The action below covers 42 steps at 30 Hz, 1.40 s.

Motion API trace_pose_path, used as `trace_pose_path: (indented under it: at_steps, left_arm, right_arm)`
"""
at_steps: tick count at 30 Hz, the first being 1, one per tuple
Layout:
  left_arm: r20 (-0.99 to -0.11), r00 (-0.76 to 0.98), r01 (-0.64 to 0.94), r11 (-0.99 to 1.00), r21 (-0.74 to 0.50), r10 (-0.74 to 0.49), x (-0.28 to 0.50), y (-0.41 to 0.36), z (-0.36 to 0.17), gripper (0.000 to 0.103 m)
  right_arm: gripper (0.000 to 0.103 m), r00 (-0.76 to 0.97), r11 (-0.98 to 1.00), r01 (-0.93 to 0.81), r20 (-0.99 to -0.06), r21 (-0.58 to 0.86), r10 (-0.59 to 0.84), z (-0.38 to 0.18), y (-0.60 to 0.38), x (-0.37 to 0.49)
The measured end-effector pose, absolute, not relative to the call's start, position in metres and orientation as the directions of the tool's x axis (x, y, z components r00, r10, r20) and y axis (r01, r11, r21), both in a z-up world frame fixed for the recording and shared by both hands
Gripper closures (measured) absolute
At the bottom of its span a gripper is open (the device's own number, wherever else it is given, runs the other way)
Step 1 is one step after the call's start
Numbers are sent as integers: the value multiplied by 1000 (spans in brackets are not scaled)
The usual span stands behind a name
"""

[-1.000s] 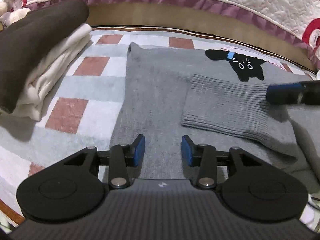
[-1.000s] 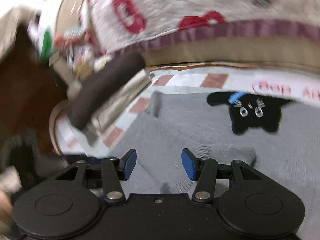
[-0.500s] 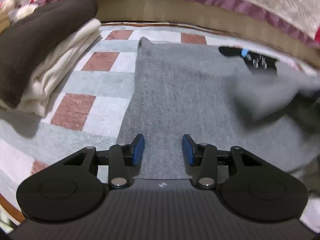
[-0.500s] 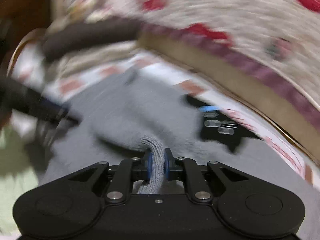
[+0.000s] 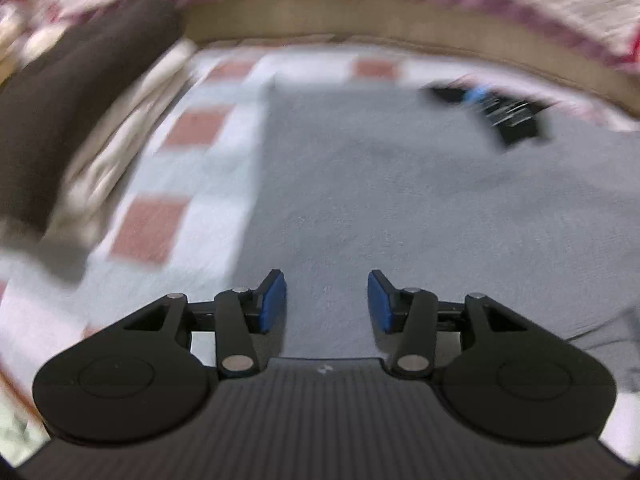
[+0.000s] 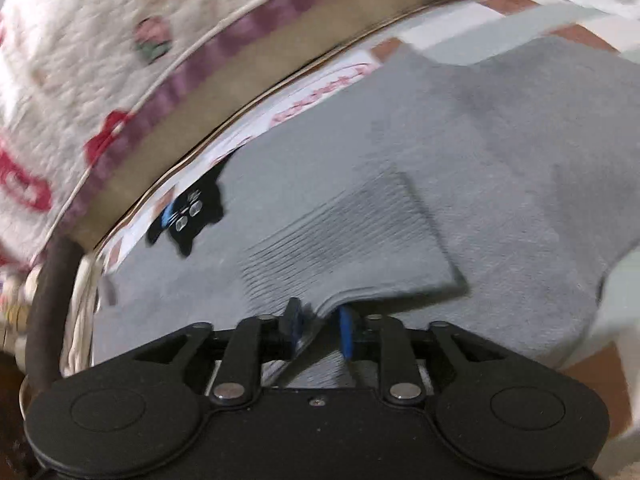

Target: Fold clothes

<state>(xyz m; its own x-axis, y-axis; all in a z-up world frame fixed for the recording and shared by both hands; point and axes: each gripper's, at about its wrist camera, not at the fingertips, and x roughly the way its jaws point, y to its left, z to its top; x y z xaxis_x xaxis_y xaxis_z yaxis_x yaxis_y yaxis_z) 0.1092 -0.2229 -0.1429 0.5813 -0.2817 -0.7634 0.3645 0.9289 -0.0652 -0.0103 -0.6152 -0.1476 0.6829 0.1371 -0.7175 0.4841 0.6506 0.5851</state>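
Note:
A grey knit sweater [image 5: 380, 200] lies flat on a checked rug. My left gripper [image 5: 327, 302] hovers open over its near left part, with nothing between the fingers. In the right wrist view the sweater [image 6: 520, 152] spreads ahead, and its sleeve with the ribbed cuff [image 6: 352, 240] lies folded across the body. The near edge of that sleeve sits between the jaws of my right gripper [image 6: 320, 326]. These jaws are opening, and the blue pads stand apart from the cloth.
A stack of folded clothes, dark brown [image 5: 76, 120] over cream, sits to the left on the rug [image 5: 188, 184]. A black cat print [image 6: 188, 220] on the rug shows at the sweater's far edge. A quilted bedspread [image 6: 100, 60] hangs along the back.
The right gripper shut on the ribbed cuff, swung it across the sweater while rolling, and now its jaws have parted. The cuff has left the left view. The left gripper shifted a little.

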Motion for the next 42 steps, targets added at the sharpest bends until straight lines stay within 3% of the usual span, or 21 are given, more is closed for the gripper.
trace_pose_path:
  at_steps: [4, 7, 8, 12, 18, 30, 33, 39, 42]
  left_arm:
    - [-688, 533, 565, 812, -145, -493, 102, -276, -121, 56]
    - [-685, 419, 697, 695, -178, -596, 100, -331, -123, 56]
    - [-692, 378, 734, 655, -181, -615, 99, -353, -124, 56]
    - [-754, 305, 806, 579, -121, -582, 86, -433, -139, 59]
    - [-785, 213, 859, 495, -134, -582, 65, -503, -157, 60]
    - [-815, 173, 773, 590, -235, -553, 92, -494, -145, 59]
    - [-771, 84, 770, 532, -351, -631, 95, -484, -149, 47]
    - [-734, 1, 657, 554, -511, -679, 108, -453, -167, 47]
    - [-716, -6, 661, 535, -527, -698, 106, -447, -162, 46]
  right_arm:
    - [70, 781, 514, 474, -611, 715, 131, -122, -649, -55]
    - [57, 857, 415, 420, -503, 807, 109, -95, -680, -94]
    - [55, 859, 422, 433, -507, 796, 75, -89, -693, -104]
    - [50, 734, 460, 624, -675, 631, -70, -100, -745, -133]
    - [50, 709, 273, 685, -705, 675, -35, -159, -787, -169]
    - [43, 805, 142, 591, -593, 794, -29, -201, -794, -172]
    - [42, 815, 80, 580, -579, 811, -38, -218, -806, -168]
    - [41, 812, 102, 584, -580, 805, -69, -218, -822, -150]
    - [41, 806, 115, 592, -581, 798, -117, -216, -827, -141]
